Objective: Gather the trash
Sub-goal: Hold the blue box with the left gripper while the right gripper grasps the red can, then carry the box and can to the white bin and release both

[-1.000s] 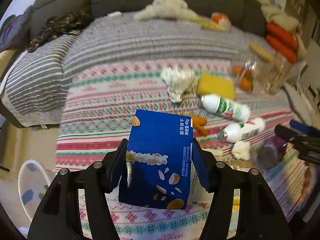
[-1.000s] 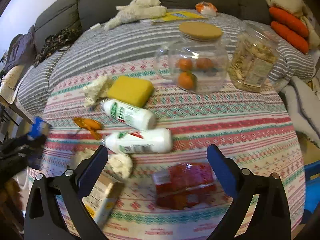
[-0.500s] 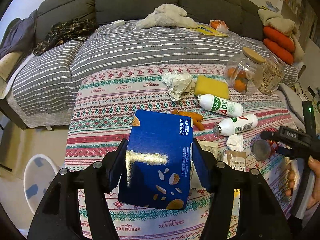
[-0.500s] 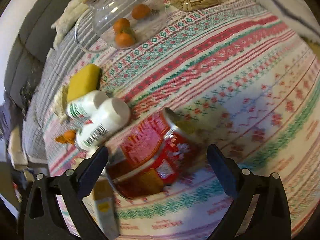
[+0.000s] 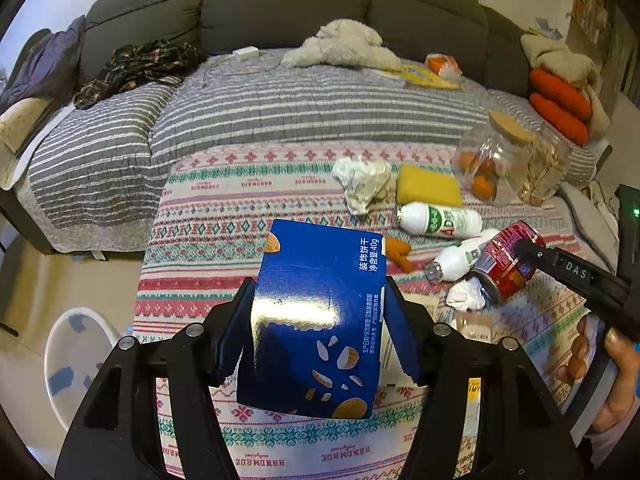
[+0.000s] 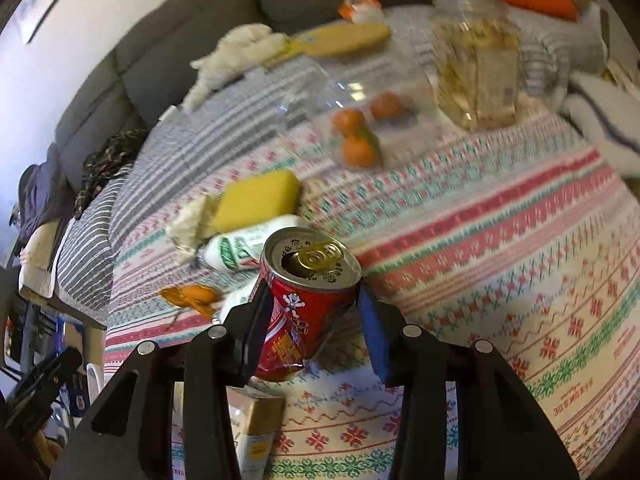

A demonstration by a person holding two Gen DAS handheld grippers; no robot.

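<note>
1. The right gripper [image 6: 308, 316] now has its two fingers closed on a dented red drink can [image 6: 306, 300]. Half a second ago those fingers stood wide apart around the can as it lay on its side on the patterned tablecloth [image 6: 500, 248]. Now the can is tilted up, its opened top toward the camera.
2. Seen from the left wrist camera, the same can [image 5: 506, 266] hangs clear of the cloth at the right gripper's [image 5: 524, 248] tip, above a crumpled white tissue [image 5: 464, 296].
3. The left gripper [image 5: 320, 320] remains clamped on a blue biscuit box [image 5: 316, 316], held above the near edge of the table, as it was a second ago.
4. Both hands therefore carry one piece of trash each, so the pickup seems complete and a drop-off is probably next. A white bin [image 5: 76, 356] stands on the floor to the left of the table.
5. Left on the cloth: two white plastic bottles [image 5: 440, 220], a crumpled paper wad [image 5: 362, 184], orange peel [image 5: 398, 252] and a small carton [image 6: 256, 420]. A yellow sponge [image 5: 428, 190] and a clear jar of oranges [image 5: 486, 168] sit further back.
</note>
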